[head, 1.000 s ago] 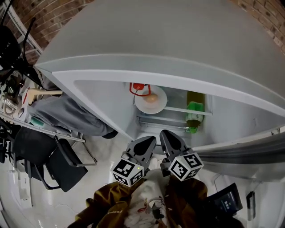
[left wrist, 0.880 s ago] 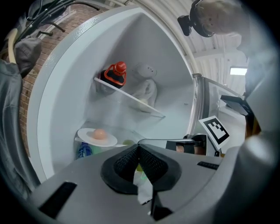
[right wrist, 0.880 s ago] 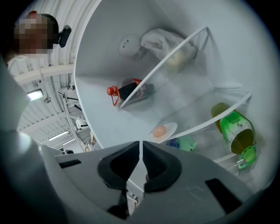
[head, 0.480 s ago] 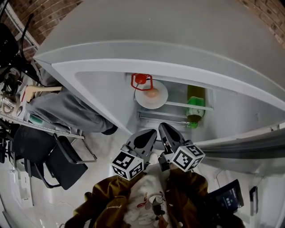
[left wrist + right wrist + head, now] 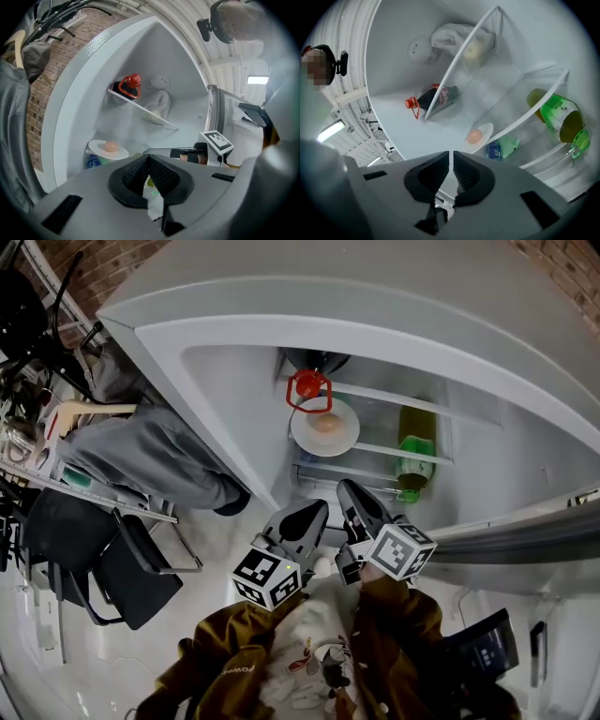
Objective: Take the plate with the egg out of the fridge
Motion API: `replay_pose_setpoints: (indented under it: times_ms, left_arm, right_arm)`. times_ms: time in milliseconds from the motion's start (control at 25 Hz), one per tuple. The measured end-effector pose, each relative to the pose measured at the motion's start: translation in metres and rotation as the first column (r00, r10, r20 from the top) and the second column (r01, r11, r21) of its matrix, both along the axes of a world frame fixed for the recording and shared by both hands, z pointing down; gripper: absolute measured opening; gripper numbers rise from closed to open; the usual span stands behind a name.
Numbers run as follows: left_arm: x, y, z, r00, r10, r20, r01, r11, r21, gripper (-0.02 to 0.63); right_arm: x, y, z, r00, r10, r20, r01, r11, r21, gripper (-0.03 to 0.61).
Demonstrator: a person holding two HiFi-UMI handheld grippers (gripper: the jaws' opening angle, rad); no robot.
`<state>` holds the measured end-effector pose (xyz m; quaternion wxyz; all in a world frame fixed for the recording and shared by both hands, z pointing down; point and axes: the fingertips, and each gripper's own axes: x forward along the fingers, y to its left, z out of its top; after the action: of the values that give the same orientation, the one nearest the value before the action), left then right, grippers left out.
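Plate with egg, on fridge shelf, not yet held
Nearest: my left gripper and right gripper, jaws together, empty. Ahead of both: plate, stiff, likely slick; egg loose, fragile. I'd pinch the near rim and keep it level.

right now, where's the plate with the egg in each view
Head view: plate at centre, in the upper half.
Left gripper view: plate at lower left.
Right gripper view: plate just right of centre.
Shared landmark: red-capped bottle on the shelf above it.
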<state>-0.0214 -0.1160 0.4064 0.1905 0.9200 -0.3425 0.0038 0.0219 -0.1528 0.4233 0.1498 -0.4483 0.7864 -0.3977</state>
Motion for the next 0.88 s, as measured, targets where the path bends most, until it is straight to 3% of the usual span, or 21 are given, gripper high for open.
replay_pose_setpoints:
  times_ms: [880]
  left_arm:
    - [-0.004, 0.001, 0.01, 0.999, -0.032, 0.042, 0.032, 0.999, 0.014, 0.008]
  right_arm:
    - [0.005, -0.017, 0.014, 0.994, 0.036, 0.102, -0.029, 0.997, -0.072, 0.049]
